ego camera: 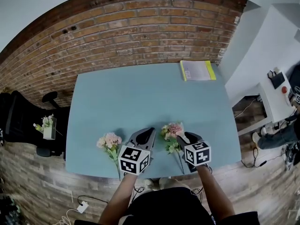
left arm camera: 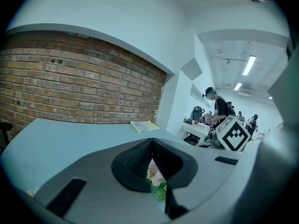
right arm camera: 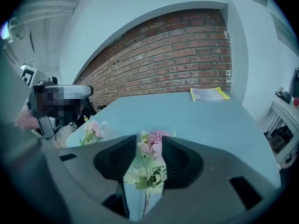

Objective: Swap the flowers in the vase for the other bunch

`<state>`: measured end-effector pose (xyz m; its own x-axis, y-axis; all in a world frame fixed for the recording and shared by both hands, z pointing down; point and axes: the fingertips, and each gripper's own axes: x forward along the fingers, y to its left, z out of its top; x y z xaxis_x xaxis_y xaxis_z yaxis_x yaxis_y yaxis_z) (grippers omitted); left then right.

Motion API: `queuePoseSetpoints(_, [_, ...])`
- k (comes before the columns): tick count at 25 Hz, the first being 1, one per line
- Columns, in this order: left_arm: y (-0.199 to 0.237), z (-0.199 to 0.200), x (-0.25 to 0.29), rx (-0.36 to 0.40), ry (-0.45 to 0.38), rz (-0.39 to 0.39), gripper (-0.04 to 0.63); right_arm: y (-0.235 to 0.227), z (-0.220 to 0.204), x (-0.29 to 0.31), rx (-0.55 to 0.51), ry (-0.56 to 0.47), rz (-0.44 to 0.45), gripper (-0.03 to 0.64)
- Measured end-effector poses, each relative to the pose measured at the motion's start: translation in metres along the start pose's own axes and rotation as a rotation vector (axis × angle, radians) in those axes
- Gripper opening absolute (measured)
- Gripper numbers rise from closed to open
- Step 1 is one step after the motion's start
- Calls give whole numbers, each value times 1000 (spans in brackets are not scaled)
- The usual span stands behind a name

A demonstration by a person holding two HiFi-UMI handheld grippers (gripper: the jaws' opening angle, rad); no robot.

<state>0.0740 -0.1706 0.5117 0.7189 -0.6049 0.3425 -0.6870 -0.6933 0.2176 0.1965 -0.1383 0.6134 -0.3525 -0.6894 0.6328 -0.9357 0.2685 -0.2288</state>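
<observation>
Right gripper [right arm camera: 150, 140] is spread around a bunch [ego camera: 172, 132], seemingly not pinching it. It lies on the table [ego camera: 140, 93], blooms toward the wall, stem toward the person. Left gripper [left arm camera: 152, 142] is pressed together.

We see a red brick wall [ego camera: 140, 27] behind a pale blue table [ego camera: 140, 97], with white wall [ego camera: 47, 3] above the brick. The floor [ego camera: 28, 172] is wood plank. A black chair [ego camera: 18, 118] stands left of the table and a white desk [ego camera: 274, 102] right of it. Strip lights [left arm camera: 248, 65] glow on a far ceiling.
</observation>
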Motion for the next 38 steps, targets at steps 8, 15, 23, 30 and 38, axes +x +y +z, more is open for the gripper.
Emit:
queuePoseSetpoints(8, [10, -9, 7, -14, 28, 9, 9, 0, -24, 22, 14, 123, 26, 312])
queuePoseSetpoints(15, [17, -10, 10, -15, 37, 22, 9, -1, -38, 38, 43, 207, 41, 398])
queuePoseSetpoints(23, [28, -8, 13, -31, 35, 37, 9, -7, -53, 54, 70, 295, 37, 437])
queuePoseSetpoints(30, [35, -8, 15, -45, 38, 51, 9, -14, -69, 68, 82, 363, 31, 442])
queuePoseSetpoints(38, [41, -12, 19, -55, 49, 70, 9, -18, -82, 81, 76, 406, 32, 442])
